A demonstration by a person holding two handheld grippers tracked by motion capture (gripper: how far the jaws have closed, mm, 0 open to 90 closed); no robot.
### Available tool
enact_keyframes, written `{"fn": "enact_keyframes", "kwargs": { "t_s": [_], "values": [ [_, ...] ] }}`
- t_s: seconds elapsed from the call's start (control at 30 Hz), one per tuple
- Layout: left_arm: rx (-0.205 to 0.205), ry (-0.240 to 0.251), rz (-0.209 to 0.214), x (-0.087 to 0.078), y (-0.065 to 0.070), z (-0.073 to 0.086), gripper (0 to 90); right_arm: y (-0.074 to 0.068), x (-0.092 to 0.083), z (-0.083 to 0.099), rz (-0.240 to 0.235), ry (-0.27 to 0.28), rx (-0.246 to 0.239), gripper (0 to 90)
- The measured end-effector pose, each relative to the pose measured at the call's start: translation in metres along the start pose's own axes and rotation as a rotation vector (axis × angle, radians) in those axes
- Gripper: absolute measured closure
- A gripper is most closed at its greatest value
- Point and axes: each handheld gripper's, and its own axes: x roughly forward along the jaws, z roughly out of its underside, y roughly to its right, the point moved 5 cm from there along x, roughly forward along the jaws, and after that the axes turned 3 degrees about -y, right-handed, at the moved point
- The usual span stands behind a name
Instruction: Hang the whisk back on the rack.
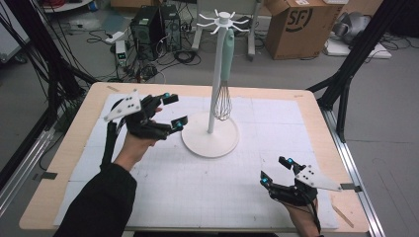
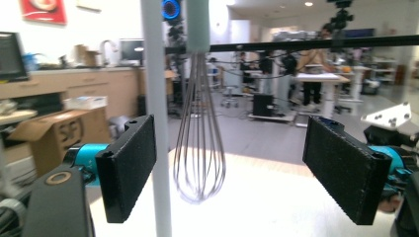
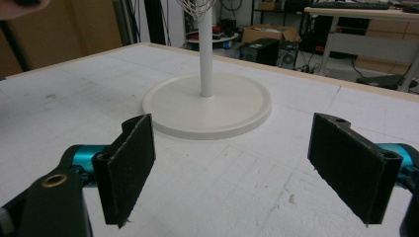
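From above, a wire whisk (image 1: 223, 94) with a pale green handle hangs from a hook at the top of a white utensil stand (image 1: 211, 129) on the table (image 1: 64, 148). The left gripper view catches the whisk's wire loops clear of the mat, just beside the pole. The left gripper (image 1: 175, 111), jaws wide apart, is raised beside the stand's base (forearm angled inward). The right gripper (image 1: 274, 171), also spread empty, sits low near the front edge, aimed at the base.

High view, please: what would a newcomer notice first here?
A tall white hook stand rises mid-table, with a mint-handled wire whisk hanging from its top. The open left gripper hovers beside the stand's round base; the open right gripper sits near the table's front right.
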Motion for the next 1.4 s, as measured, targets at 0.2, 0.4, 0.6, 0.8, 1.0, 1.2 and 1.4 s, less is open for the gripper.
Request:
{"fn": "enact_keyframes", "kwargs": {
  "t_s": [0.2,0.4,0.6,0.8,1.0,1.2,1.4],
  "values": [
    [-0.002,-0.02,-0.083,-0.039,0.008,0.034,20.8,-0.002,0.003,-0.001,-0.003,0.003,0.003,17.3],
    [0.027,-0.037,-0.124,-0.068,0.022,0.055,19.8,-0.006,0.007,-0.005,-0.008,0.008,0.003,17.3],
    [0.023,-0.049,-0.161,-0.089,0.029,0.072,19.6,-0.007,0.01,-0.007,-0.009,0.011,0.006,17.3],
    [0.013,-0.047,-0.196,-0.101,0.034,0.088,19.6,-0.007,0.007,-0.007,0.001,0.018,0.012,17.3],
    [-0.008,-0.028,-0.247,-0.116,0.039,0.099,19.2,-0.007,0.005,-0.001,0.011,0.013,0.014,17.3],
    [0.004,-0.002,-0.289,-0.127,0.042,0.096,18.7,-0.01,0.0,0.002,0.026,0.01,-0.001,16.6],
    [-0.011,-0.006,-0.308,-0.128,0.039,0.1,18.2,-0.007,-0.005,0.002,0.041,0.035,-0.001,16.5]
  ]
}}
